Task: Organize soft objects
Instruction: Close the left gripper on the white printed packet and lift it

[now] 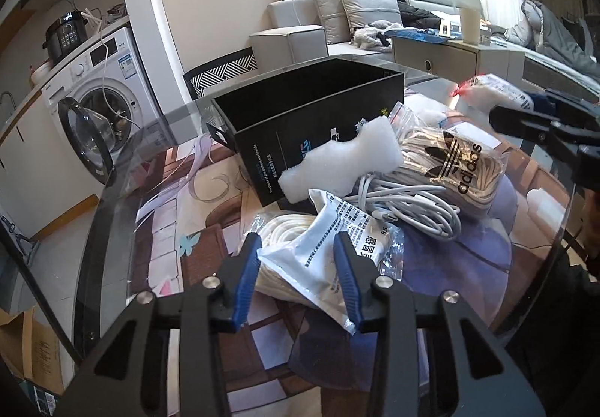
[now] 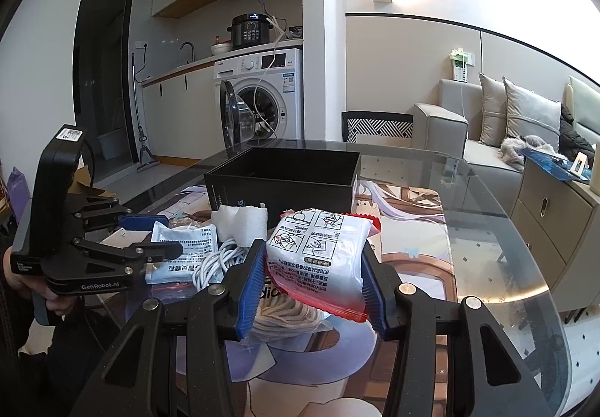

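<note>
A washing machine [image 2: 262, 94] stands with its door open, far ahead of the right tool and left of centre, a black multicooker [image 2: 250, 30] on top. Well right of that tool sits a grey sofa [image 2: 442, 124] with two cushions [image 2: 525, 113]. A black-and-white patterned chair back [image 1: 225, 74] rises beyond the glass table [image 2: 506, 229].

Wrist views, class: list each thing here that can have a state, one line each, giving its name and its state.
Black cardboard box: open, upright, nothing visible inside.
White front-loading washing machine: door swung open.
Red-edged white plastic packet: lifted, clamped in right tongs.
Silver-white foil pouch: between left tongs, pads against it.
White charging cable: coiled, lying loose.
White foam block: leaning on the box.
</note>
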